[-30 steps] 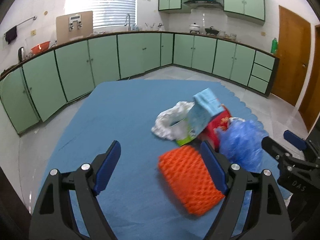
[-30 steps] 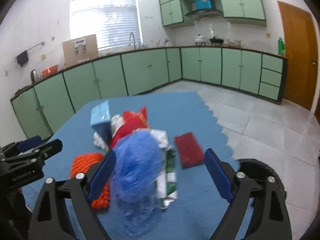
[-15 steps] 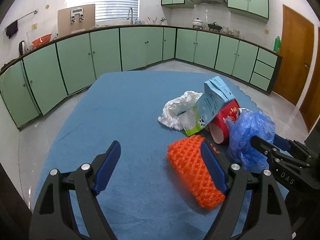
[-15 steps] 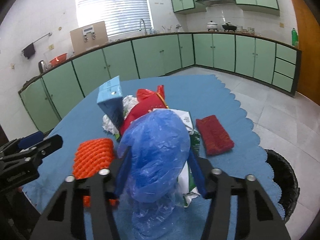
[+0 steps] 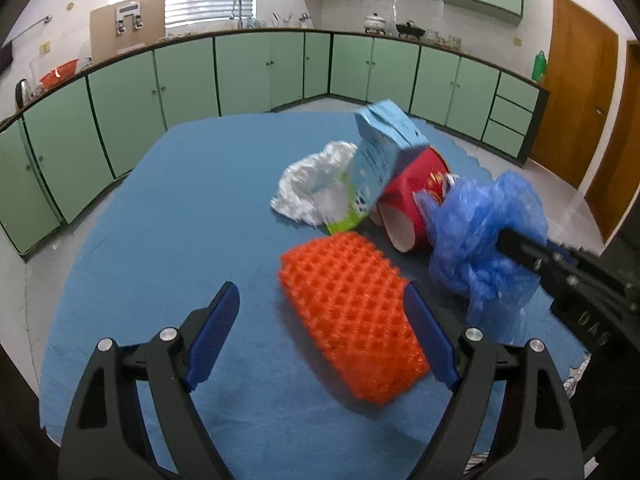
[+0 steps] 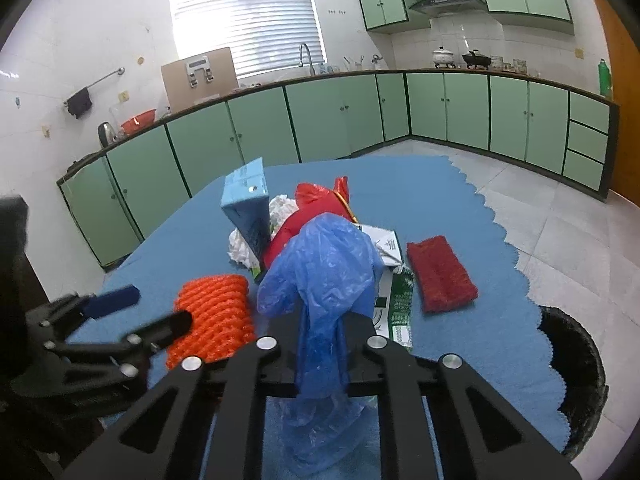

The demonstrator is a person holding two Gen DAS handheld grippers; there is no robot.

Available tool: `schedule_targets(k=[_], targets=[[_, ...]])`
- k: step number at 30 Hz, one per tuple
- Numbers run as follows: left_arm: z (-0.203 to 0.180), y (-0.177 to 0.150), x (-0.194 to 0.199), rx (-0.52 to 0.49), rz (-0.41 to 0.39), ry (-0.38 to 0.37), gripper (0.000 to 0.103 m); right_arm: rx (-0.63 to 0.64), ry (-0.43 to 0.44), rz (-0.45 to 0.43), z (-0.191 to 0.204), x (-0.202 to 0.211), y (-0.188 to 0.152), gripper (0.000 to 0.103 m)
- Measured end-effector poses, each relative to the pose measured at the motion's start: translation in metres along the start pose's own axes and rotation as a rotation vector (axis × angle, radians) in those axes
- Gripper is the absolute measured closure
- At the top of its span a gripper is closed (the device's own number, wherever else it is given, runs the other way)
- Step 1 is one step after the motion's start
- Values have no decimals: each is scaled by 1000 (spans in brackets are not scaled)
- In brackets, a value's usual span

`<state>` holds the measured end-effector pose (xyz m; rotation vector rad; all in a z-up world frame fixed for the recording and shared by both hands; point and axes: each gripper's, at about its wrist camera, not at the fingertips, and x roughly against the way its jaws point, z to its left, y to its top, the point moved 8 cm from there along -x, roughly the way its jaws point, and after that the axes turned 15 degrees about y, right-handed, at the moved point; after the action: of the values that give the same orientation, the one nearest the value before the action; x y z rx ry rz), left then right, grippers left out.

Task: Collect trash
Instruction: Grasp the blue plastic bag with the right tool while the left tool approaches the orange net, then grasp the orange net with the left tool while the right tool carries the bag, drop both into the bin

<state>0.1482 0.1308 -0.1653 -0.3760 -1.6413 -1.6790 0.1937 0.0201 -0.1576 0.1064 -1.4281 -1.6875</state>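
A pile of trash lies on the blue table: an orange foam net [image 5: 352,316], a light blue carton [image 5: 380,156], white crumpled plastic [image 5: 308,184], a red cup [image 5: 412,208] and a blue plastic bag [image 5: 480,236]. My right gripper [image 6: 320,344] is shut on the blue plastic bag [image 6: 324,276] and holds it above the table. My left gripper [image 5: 324,336] is open, its fingers on either side of the orange net [image 6: 216,312], the right finger against it. A dark red net [image 6: 440,276] and a green-white flattened carton [image 6: 396,288] lie to the right.
A black bin [image 6: 576,372] stands at the table's right edge, below the scalloped cloth edge. Green kitchen cabinets [image 6: 360,116] run along the back wall. The left part of the blue table [image 5: 160,232] holds no trash.
My right gripper closed on the blue bag and raised it. My left gripper moved forward, so the orange net now sits between its fingers.
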Motion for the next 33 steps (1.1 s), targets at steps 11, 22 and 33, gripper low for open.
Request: schedule_targets(k=[11,22,33], targets=[[-14,-16,-13,-2,81,-63,84,-6,15,6,1,-1,-1,90],[2,5,7,52,9,-76,99,16,54,-27,14,9,12,90],[18,37,44,84,-101,-65,100,19,90,-79,27,27,34,90]])
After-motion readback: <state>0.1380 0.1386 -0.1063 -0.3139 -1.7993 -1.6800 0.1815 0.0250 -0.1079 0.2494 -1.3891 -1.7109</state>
